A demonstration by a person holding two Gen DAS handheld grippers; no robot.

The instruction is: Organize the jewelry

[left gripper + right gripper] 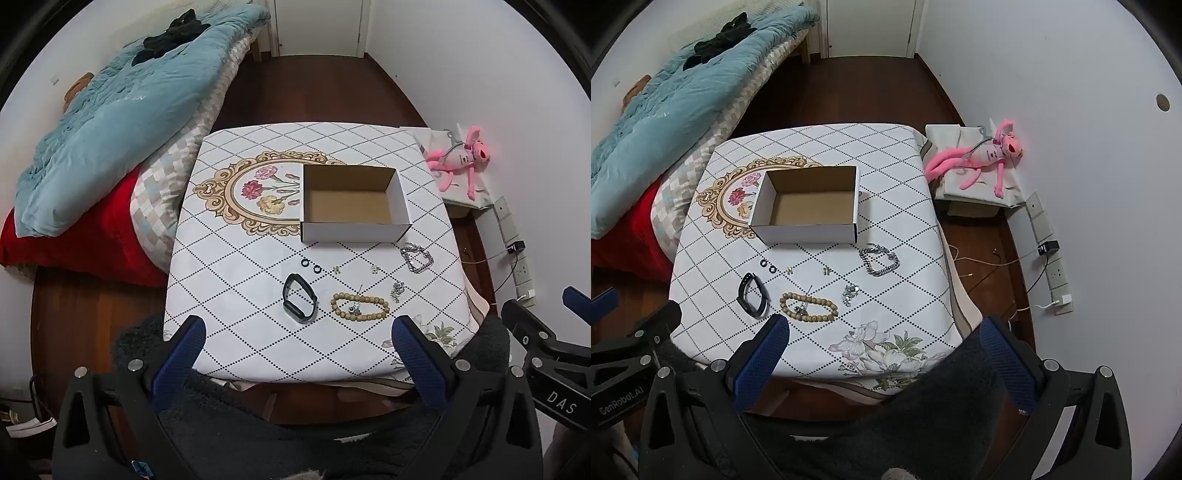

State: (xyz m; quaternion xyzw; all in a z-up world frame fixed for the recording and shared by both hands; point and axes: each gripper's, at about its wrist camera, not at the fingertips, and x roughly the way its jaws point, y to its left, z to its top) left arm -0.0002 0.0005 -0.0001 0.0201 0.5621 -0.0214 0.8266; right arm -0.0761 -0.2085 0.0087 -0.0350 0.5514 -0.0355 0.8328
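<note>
Above: both grippers, left (297, 345) and right (882, 345), hang with jaws spread wide and empty over the near edge of the table (258, 354). A box (352, 201) stands open past the centre. At its 6 o'clock lie two rings (310, 266), a band (299, 299), a bead bracelet (360, 306) and, towards 4 o'clock, a chain (417, 258). At the table's 2 o'clock rests a pink toy (461, 158).

The two small gold pieces (337, 269) on the desk (229, 280) are too tiny to identify, perhaps earrings, and the silver cluster (849, 292) is just as unclear. The box (354, 201) hides part of the floral medallion (255, 192). The other hand-held gripper (569, 354) is cut off by the right edge.
</note>
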